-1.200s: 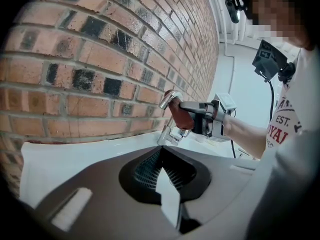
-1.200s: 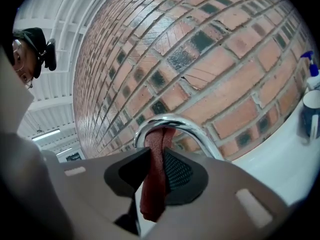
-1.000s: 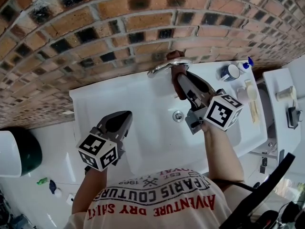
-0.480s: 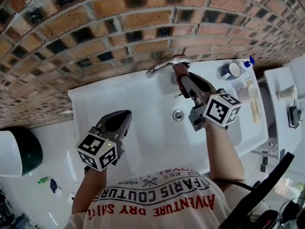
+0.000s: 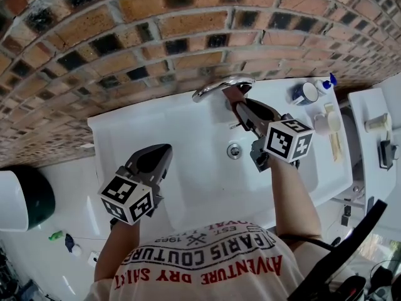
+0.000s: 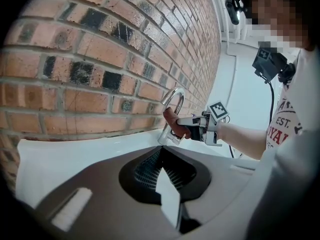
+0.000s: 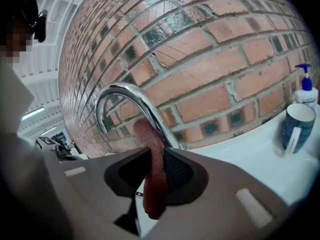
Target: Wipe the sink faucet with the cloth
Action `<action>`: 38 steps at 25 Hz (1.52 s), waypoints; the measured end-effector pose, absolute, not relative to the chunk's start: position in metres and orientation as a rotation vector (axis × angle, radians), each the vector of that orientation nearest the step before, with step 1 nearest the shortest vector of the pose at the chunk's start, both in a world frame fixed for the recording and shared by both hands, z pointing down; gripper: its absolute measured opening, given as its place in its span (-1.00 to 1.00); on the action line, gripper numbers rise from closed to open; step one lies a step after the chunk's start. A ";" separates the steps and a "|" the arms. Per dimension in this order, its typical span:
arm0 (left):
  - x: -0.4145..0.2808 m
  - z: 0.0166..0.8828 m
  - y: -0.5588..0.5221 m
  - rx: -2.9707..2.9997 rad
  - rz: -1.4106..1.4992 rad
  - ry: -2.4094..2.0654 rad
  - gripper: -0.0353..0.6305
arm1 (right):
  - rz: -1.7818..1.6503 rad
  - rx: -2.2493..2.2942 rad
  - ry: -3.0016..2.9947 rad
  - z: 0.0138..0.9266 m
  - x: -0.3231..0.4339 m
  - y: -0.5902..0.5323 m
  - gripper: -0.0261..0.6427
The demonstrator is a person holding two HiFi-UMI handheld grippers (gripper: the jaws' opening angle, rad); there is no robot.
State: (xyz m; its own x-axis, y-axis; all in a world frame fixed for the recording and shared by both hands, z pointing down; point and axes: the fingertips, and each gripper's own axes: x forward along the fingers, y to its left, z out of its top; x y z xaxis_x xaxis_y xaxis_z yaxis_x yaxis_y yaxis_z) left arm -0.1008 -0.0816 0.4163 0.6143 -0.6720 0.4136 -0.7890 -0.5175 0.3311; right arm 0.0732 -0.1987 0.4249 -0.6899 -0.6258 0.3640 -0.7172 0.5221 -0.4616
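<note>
- Your right gripper (image 5: 243,108) stays clenched on the reddish-brown cloth (image 7: 152,156), which stands pinched between its jaws and presses against the faucet (image 7: 125,91).
- Over the last second that gripper has crept a little toward the far brick wall, and its marker cube has turned. The cloth (image 5: 234,95) now sits higher on the faucet (image 5: 219,84), just under the arch at its right end.
- I read that as a wiping stroke under way along the neck. The spout end out to the left looks not yet reached.
- Your left gripper (image 5: 160,155) has not moved. It hangs over the near-left part of the sink (image 5: 188,137), jaws together on nothing, well apart from the faucet.
</note>
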 end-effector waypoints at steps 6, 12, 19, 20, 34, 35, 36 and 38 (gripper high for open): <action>-0.102 0.416 -0.083 2.352 0.316 -1.155 -0.88 | 0.907 1.152 -2.603 0.428 0.073 -0.200 -0.68; -0.103 0.406 -0.080 2.375 0.296 -1.163 -0.88 | 0.799 1.086 -2.752 0.387 0.061 -0.172 -0.68; -0.106 0.387 -0.066 2.396 0.263 -1.190 -0.88 | 0.857 0.882 -2.925 0.345 0.036 -0.097 -0.68; -0.107 0.386 -0.063 2.398 0.255 -1.193 -0.88 | 0.879 0.852 -2.938 0.345 0.032 -0.086 -0.68; -0.112 0.388 -0.016 2.379 0.268 -1.202 -0.88 | 1.068 0.724 -2.897 0.382 0.012 -0.017 -0.69; -0.111 0.389 -0.015 2.379 0.268 -1.199 -0.88 | 1.065 0.729 -2.897 0.382 0.012 -0.017 -0.70; -0.111 0.390 -0.014 2.378 0.269 -1.196 -0.88 | 1.061 0.733 -2.897 0.382 0.013 -0.017 -0.70; -0.110 0.391 -0.011 2.379 0.271 -1.191 -0.88 | 1.053 0.737 -2.897 0.382 0.013 -0.016 -0.71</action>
State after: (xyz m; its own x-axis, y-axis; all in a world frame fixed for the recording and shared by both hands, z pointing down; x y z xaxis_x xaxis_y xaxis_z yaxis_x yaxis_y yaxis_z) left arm -0.1100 -0.0114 0.3906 0.6050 -0.7043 0.3714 -0.7956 -0.5171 0.3156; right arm 0.0130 -0.0160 0.3821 -0.8915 -0.4341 0.1293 -0.4158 0.6713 -0.6136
